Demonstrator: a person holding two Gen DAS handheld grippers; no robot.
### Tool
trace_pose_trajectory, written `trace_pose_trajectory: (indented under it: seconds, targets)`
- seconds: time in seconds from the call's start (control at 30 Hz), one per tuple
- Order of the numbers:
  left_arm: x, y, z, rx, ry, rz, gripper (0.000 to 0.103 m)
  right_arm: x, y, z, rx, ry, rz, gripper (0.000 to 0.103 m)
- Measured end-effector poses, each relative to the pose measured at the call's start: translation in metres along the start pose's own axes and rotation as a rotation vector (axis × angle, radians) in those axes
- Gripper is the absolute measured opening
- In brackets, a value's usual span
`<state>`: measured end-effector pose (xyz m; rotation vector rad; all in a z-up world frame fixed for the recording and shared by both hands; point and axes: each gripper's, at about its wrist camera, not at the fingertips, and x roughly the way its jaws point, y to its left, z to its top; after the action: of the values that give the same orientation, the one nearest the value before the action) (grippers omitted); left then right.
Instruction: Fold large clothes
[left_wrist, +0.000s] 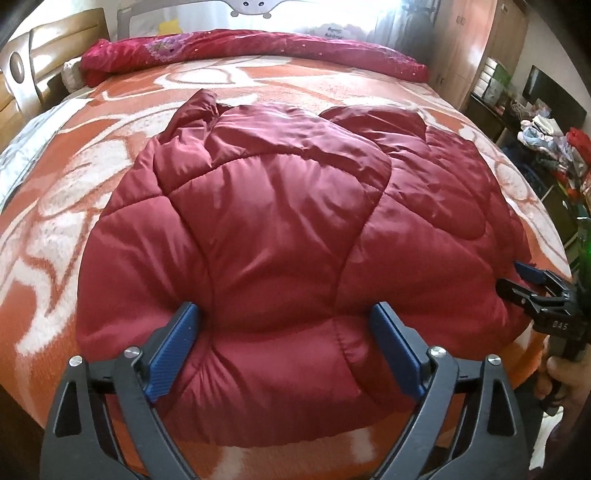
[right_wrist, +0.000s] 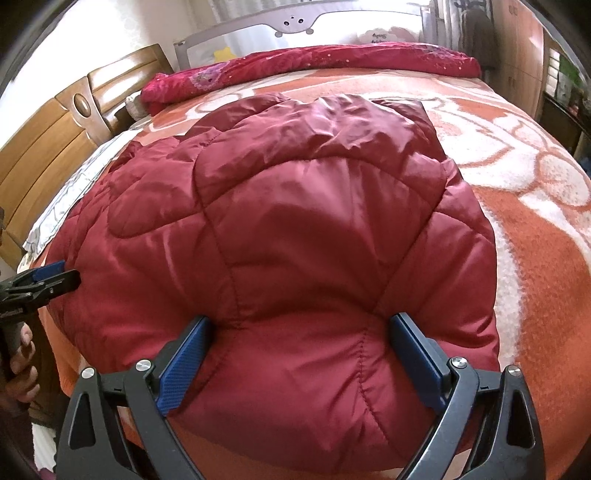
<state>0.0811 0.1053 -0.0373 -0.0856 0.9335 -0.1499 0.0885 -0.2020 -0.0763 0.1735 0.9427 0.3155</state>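
Quilted dark-red jacket (left_wrist: 280, 206) lies spread on the orange-and-white blanket (left_wrist: 55, 206) of the bed, its near hem bulging toward both cameras and what looks like a sleeve bunched at the far left. Left gripper (left_wrist: 284, 350) has its blue pads spread wide, with the puffy hem swelling up between them; whether the pads bear on the cloth or merely flank it cannot be told. Right gripper (right_wrist: 299, 360) stands the same way at the near right part of the hem, fingers wide apart around a thick roll of padding. The step in hand looks like taking the near edge to carry it over toward the far side. To do it well, each gripper should bite deep enough to catch all the slippery layers, then both should lift evenly so the hem stays straight. Room is good ahead: bare blanket runs far beyond the jacket up to the rolled red quilt (left_wrist: 258, 51). At the left the bed edge and wooden headboard (right_wrist: 48, 155) are close, and the near bed edge sits just under the hem.
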Motion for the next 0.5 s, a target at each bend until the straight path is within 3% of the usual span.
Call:
trace_pose_trajectory:
  seconds: [0.2, 0.37, 0.5]
  targets:
    - [0.004, 0.001, 0.001, 0.018, -0.014, 0.002, 0.099, -0.002, 0.000, -0.003, 0.018, -0.012, -0.010, 0.096]
    - [-0.022, 0.008, -0.003, -0.032, -0.035, -0.055, 0.099, -0.029, 0.003, -0.006, 0.005, -0.059, -0.003, 0.096]
    - [-0.043, 0.012, -0.014, -0.079, -0.022, -0.096, 0.099, -0.057, 0.007, -0.010, 0.001, -0.078, 0.054, 0.097]
